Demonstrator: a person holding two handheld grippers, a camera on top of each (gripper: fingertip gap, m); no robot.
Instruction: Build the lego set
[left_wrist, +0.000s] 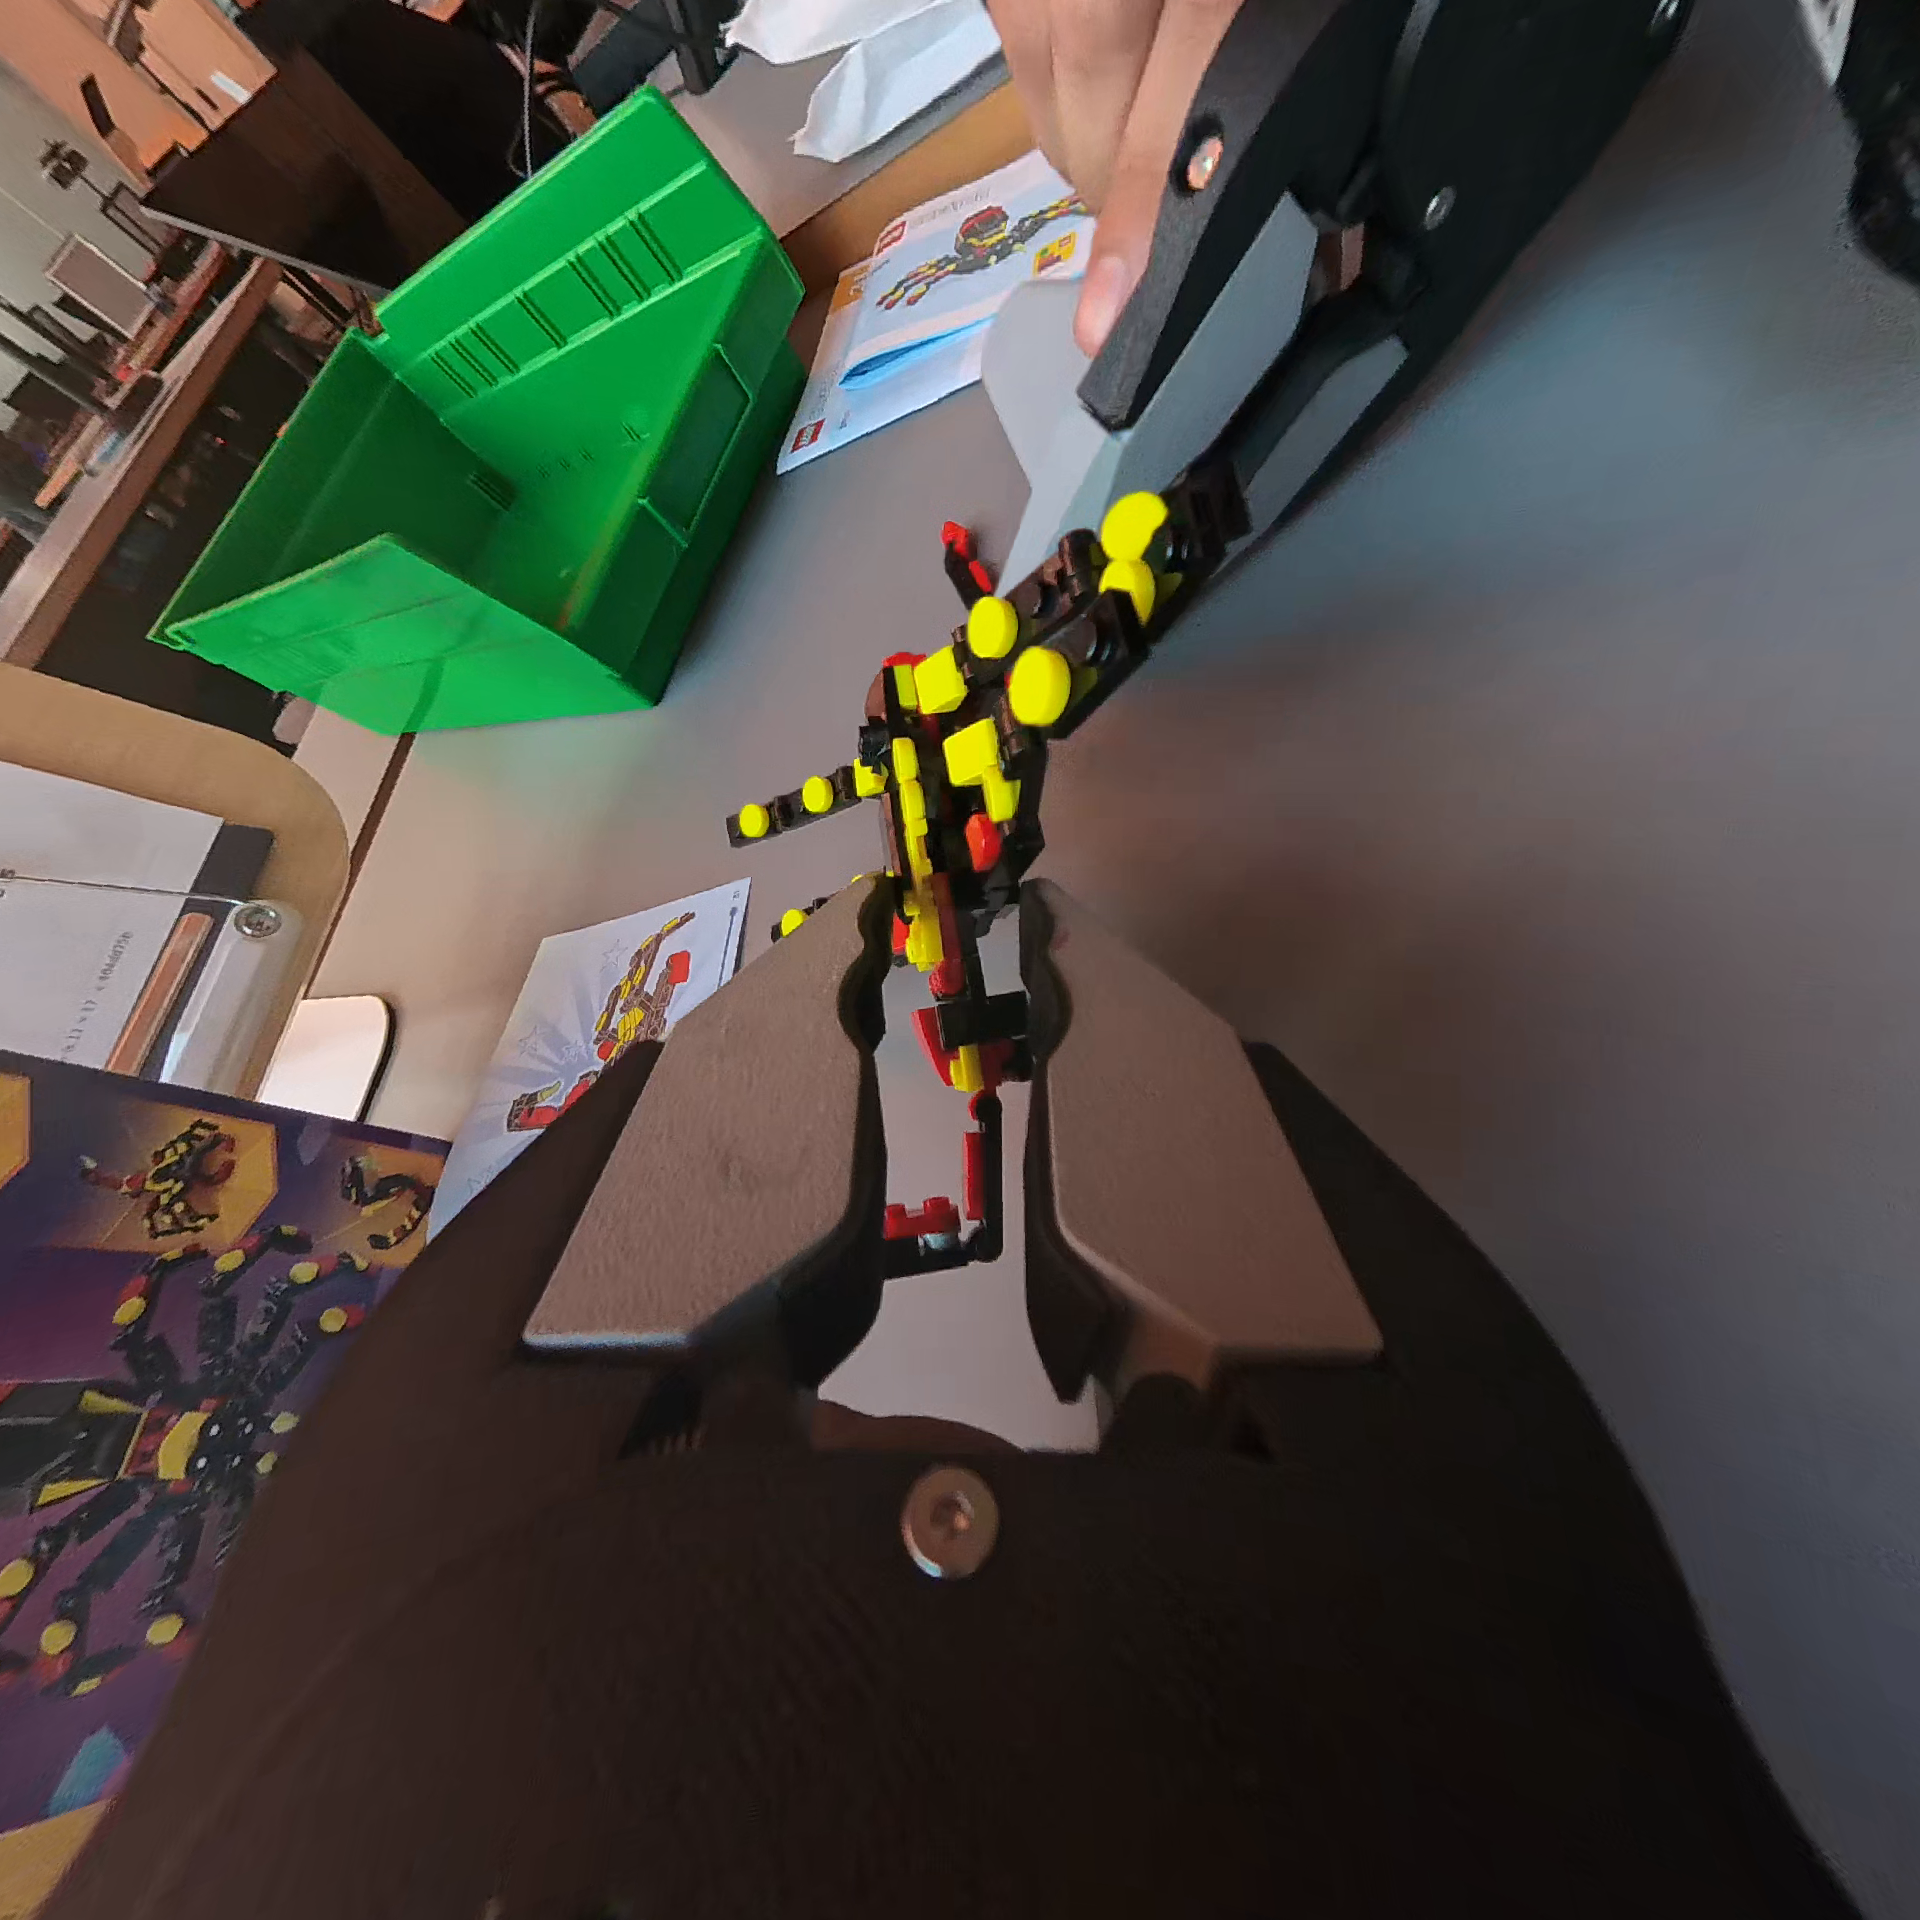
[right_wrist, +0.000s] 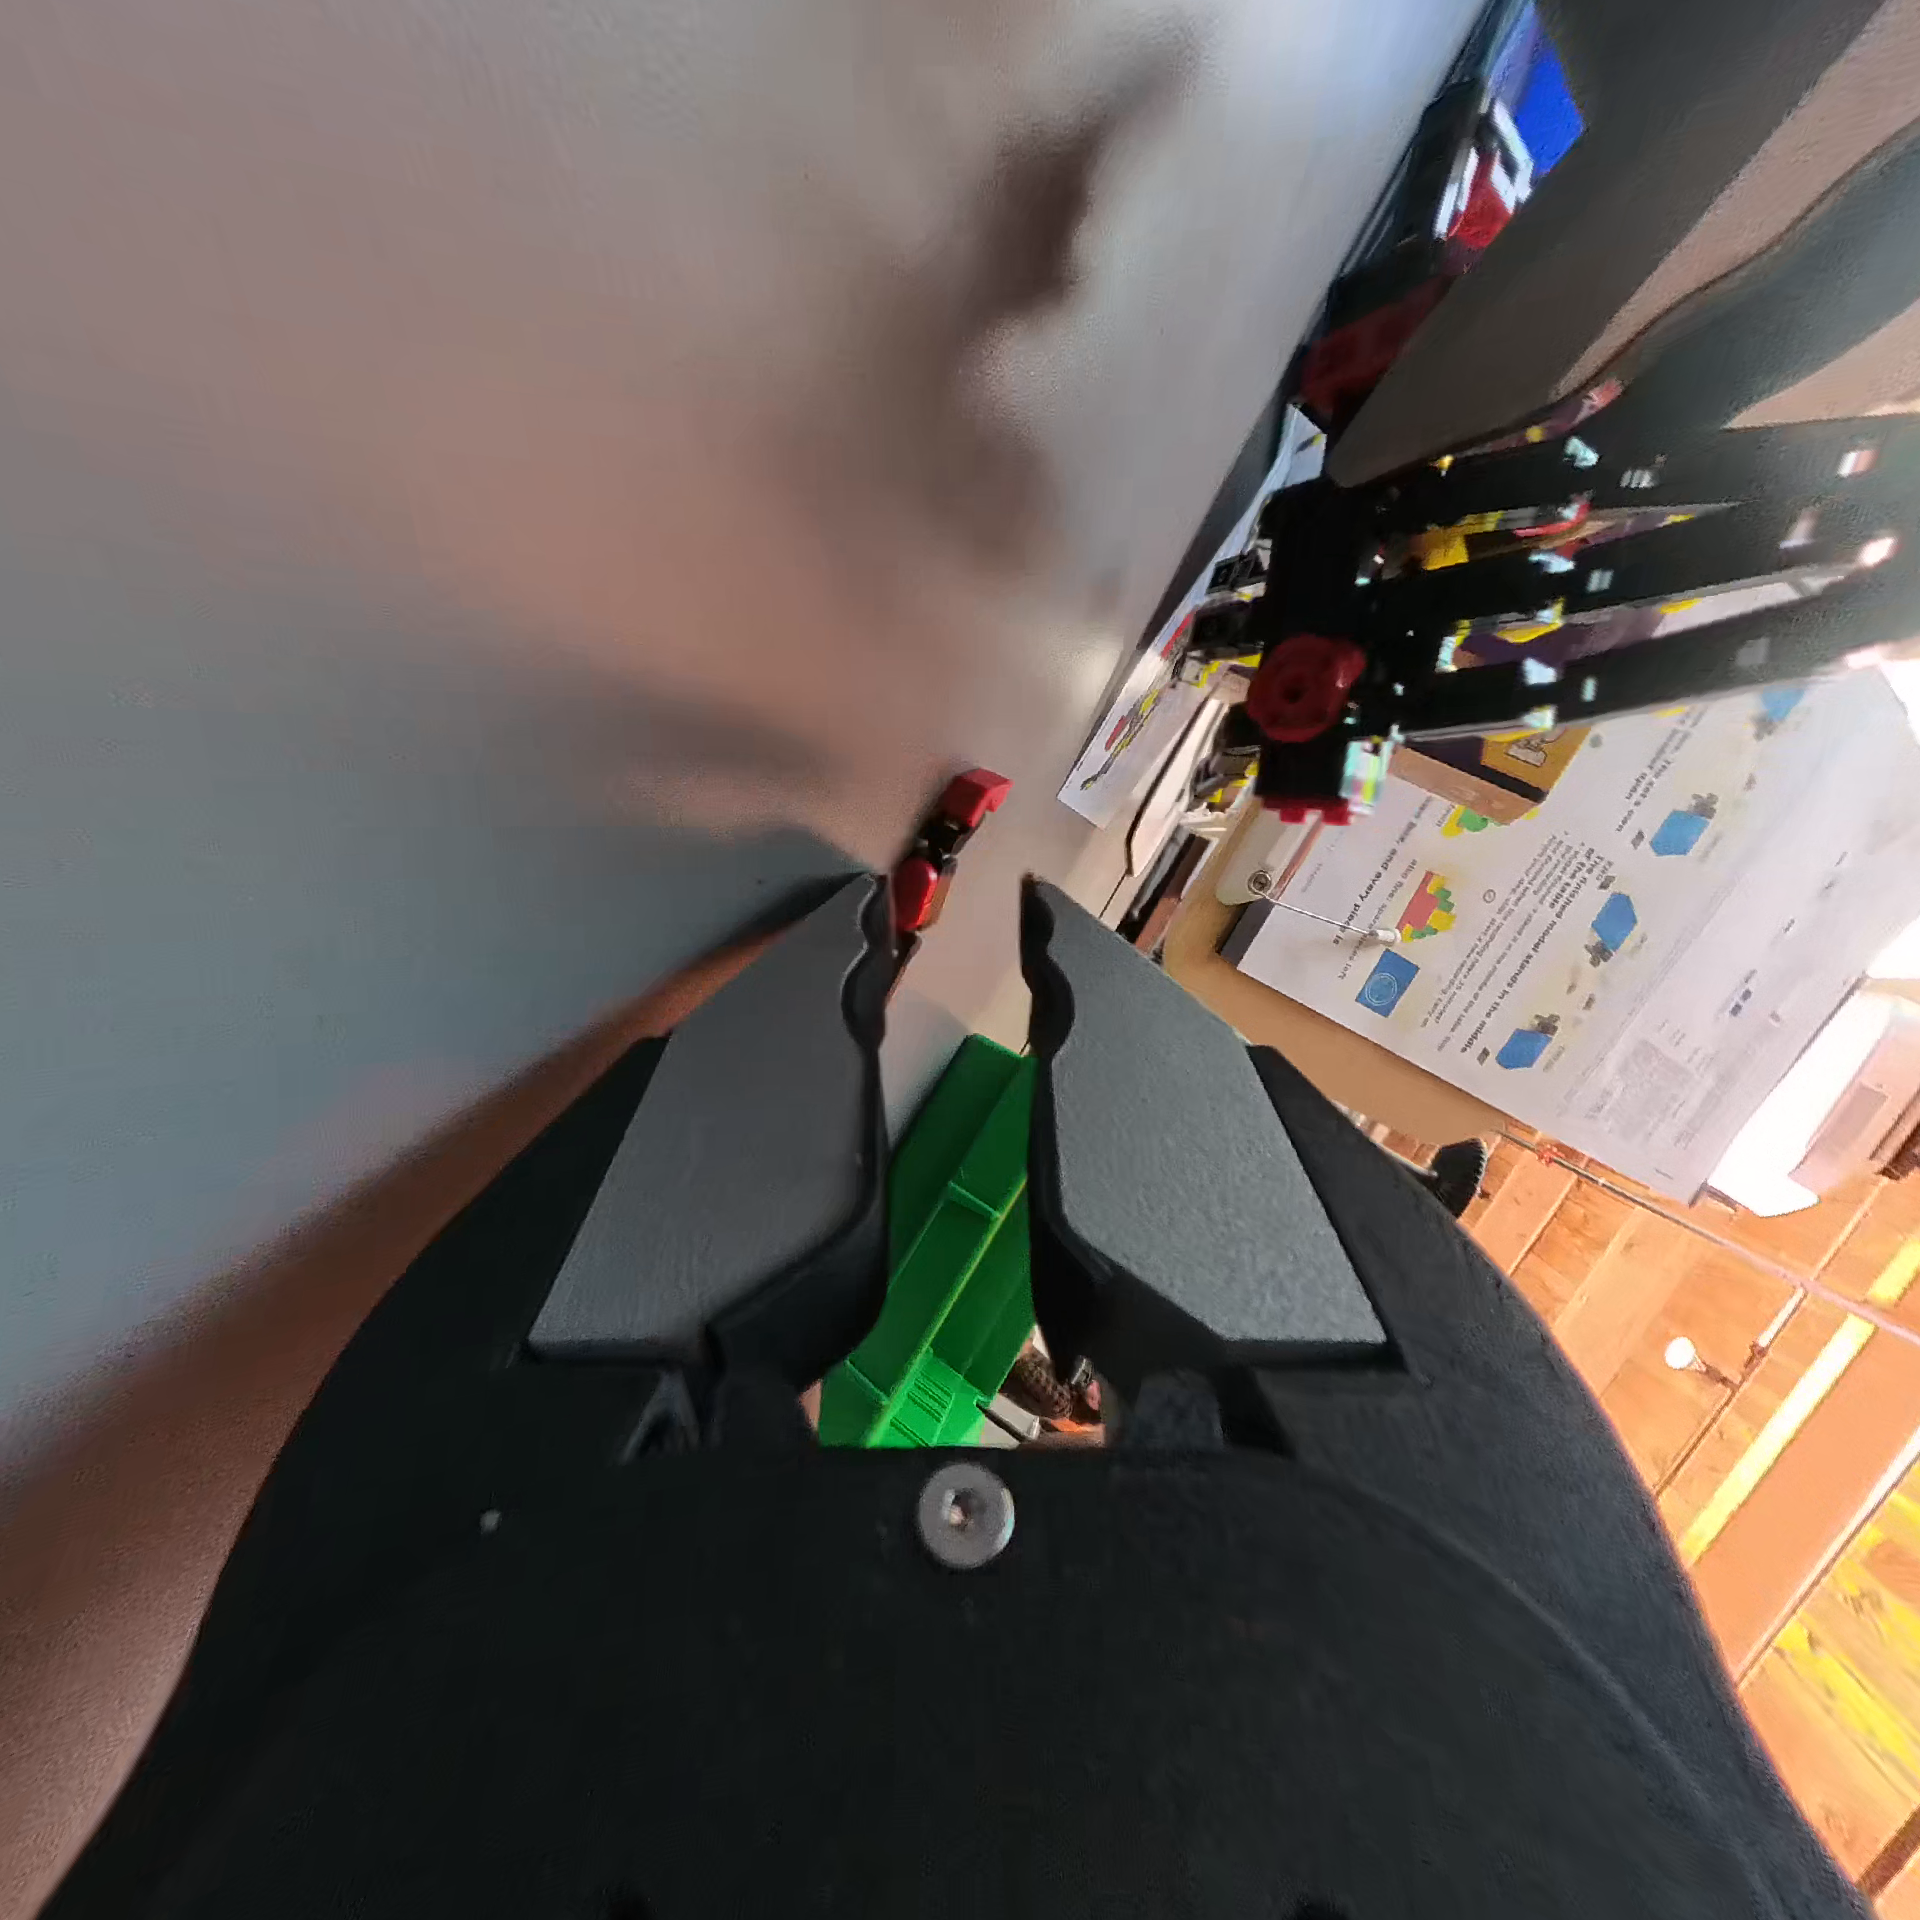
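The black, yellow and red lego spider model (left_wrist: 966, 758) is held above the grey table. My left gripper (left_wrist: 951, 904) is shut on its body, and its legs stick out toward the upper right. My right gripper (left_wrist: 1195, 447) is close over those legs. In the right wrist view the right gripper (right_wrist: 951, 888) is open and empty. The model (right_wrist: 1320, 623) hangs at the upper right, between the left gripper's pads. A small red and black piece (left_wrist: 961, 561) lies on the table, just beyond the right gripper's left fingertip (right_wrist: 961, 805).
A green bin (left_wrist: 499, 499) lies on its side at the far left. An instruction booklet (left_wrist: 914, 312) and white paper (left_wrist: 883, 73) lie behind the model. A picture sheet (left_wrist: 623, 997) and the purple set box (left_wrist: 156, 1351) are near left. A hand (left_wrist: 1091, 156) holds the right gripper. My right fingertips sit around 9 cm from my left ones.
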